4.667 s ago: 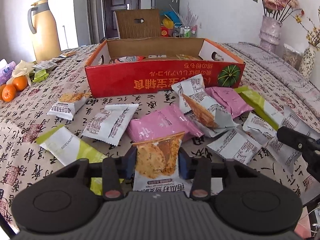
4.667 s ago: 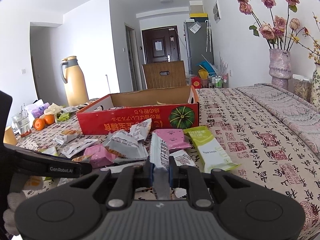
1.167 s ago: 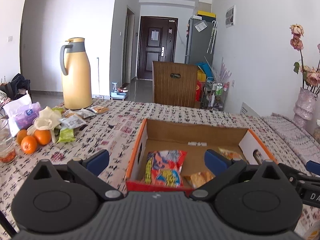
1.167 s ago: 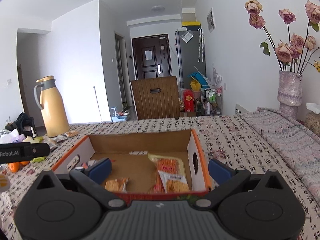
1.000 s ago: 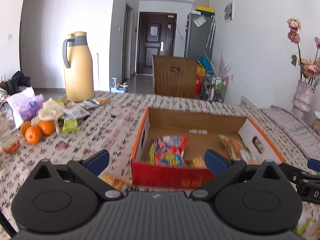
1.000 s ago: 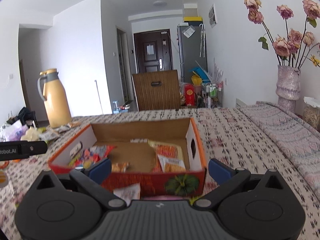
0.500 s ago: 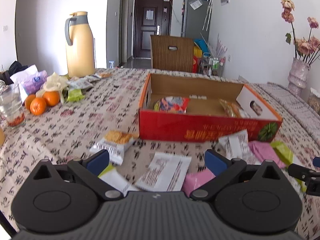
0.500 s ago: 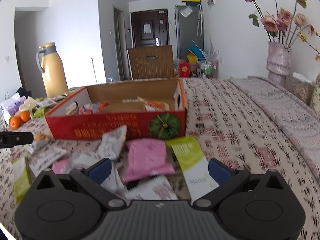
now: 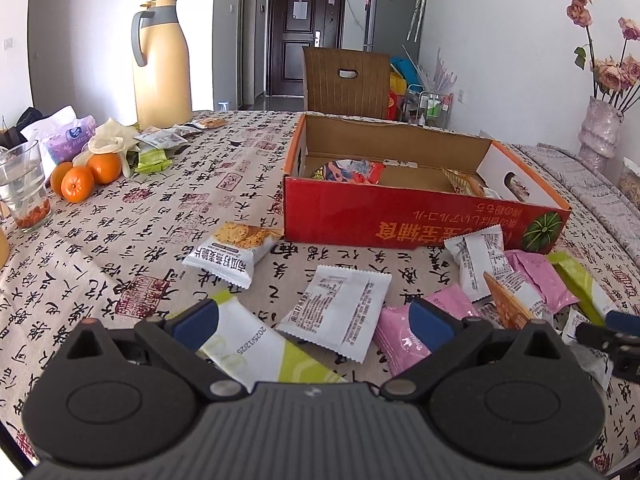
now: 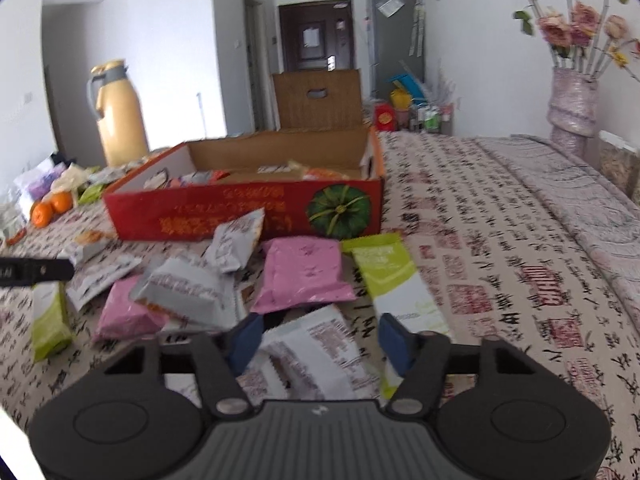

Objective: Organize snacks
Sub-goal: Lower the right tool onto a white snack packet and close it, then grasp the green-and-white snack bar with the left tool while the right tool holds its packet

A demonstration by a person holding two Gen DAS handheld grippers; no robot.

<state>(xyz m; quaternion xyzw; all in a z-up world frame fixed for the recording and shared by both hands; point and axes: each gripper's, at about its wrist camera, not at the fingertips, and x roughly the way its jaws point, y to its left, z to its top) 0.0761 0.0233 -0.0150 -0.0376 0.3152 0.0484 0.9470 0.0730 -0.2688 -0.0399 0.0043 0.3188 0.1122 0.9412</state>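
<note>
A red cardboard box (image 9: 420, 216) (image 10: 240, 216) stands open on the table with a few snack packets inside. Loose packets lie in front of it. My left gripper (image 9: 316, 322) is open above a white and green packet (image 9: 256, 354) and a white packet (image 9: 340, 312). A pink packet (image 9: 404, 340) lies by its right finger. My right gripper (image 10: 322, 336) hangs low over a white printed packet (image 10: 320, 354), and its jaws are closing with that packet between them, the pads apart from it. A pink packet (image 10: 304, 276) and a green and white packet (image 10: 396, 280) lie just beyond.
A yellow thermos jug (image 9: 162, 68) stands at the far left. Oranges (image 9: 86, 176), a glass (image 9: 24, 188) and small packets lie on the left of the table. A vase with dried roses (image 10: 574, 104) stands at the far right. A wooden chair (image 9: 346, 84) is behind the box.
Both grippers have dropped from over the box to the loose packets in front of it. The right gripper's jaws have narrowed from wide open. Earlier each held a packet; both are now without one.
</note>
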